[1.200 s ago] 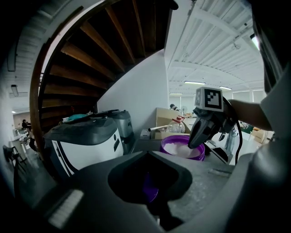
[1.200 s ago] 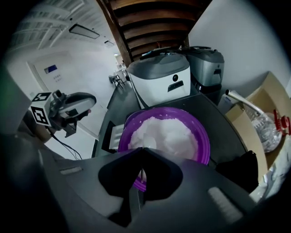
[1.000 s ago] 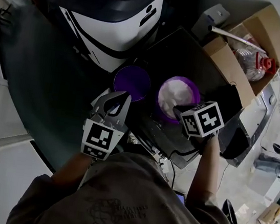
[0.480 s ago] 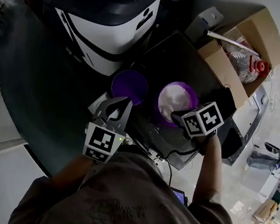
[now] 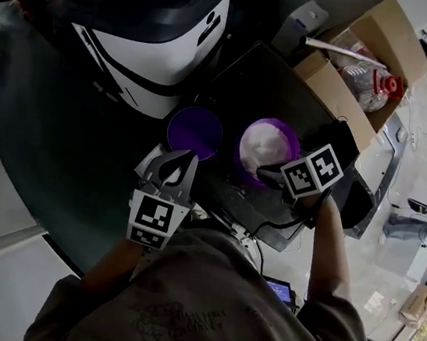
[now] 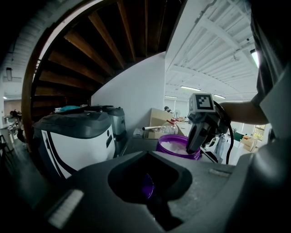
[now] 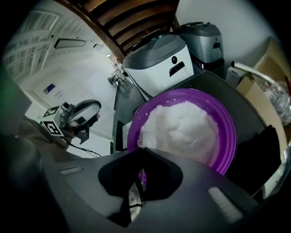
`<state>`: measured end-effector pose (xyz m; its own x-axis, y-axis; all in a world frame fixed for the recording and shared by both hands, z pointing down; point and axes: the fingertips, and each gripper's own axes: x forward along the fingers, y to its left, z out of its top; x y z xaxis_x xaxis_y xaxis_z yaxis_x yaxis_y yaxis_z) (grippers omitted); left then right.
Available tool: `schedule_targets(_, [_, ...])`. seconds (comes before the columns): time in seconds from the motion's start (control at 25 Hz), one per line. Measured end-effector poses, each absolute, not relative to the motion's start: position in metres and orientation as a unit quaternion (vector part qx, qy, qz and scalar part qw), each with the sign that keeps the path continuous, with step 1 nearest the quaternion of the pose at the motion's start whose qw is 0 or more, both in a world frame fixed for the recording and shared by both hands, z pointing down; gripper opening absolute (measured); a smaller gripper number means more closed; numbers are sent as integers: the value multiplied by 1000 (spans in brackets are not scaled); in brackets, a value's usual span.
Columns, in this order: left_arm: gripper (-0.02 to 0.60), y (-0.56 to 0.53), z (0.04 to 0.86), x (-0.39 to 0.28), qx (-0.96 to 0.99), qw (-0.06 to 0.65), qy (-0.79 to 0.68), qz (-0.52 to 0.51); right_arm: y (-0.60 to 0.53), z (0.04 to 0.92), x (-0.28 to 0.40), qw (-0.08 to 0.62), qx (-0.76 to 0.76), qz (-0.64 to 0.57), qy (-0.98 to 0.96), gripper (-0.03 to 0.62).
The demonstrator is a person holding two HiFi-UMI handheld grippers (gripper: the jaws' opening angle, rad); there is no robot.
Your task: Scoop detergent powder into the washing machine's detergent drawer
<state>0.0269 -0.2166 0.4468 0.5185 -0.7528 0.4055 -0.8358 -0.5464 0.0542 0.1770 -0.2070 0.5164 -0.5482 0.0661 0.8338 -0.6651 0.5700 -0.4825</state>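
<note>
A purple tub heaped with white detergent powder stands on a dark table. My right gripper is at the tub's near rim, shut on a pale scoop handle. The scoop's clear bowl touches the powder's edge. My left gripper is shut with nothing seen in it, just short of a round purple lid or empty tub. The white and dark washing machine stands beyond, to the left. Its detergent drawer is not visible. From the left gripper view the right gripper dips to the tub's rim.
Open cardboard boxes at the right hold a clear bottle with a red cap and a white tube. A grey unit stands behind the table. Black cables hang off the near edge.
My right gripper has edged forward and up to the powder tub's rim. The left gripper has stayed nearly still beside the purple lid.
</note>
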Motion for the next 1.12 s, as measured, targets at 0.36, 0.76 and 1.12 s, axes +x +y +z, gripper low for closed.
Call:
schedule_targets(0.36, [1, -217, 445, 27, 865, 130, -457, 160, -219, 501, 177, 303, 247, 502, -771, 35])
schedule_targets(0.76, [0, -217, 440, 26, 863, 122, -460, 170, -234, 474, 179, 96, 275, 561, -775, 35])
schedule_targets(1.12, [2, -226, 424, 24, 859, 115, -472, 160, -242, 451, 183, -63, 268, 574, -771, 35])
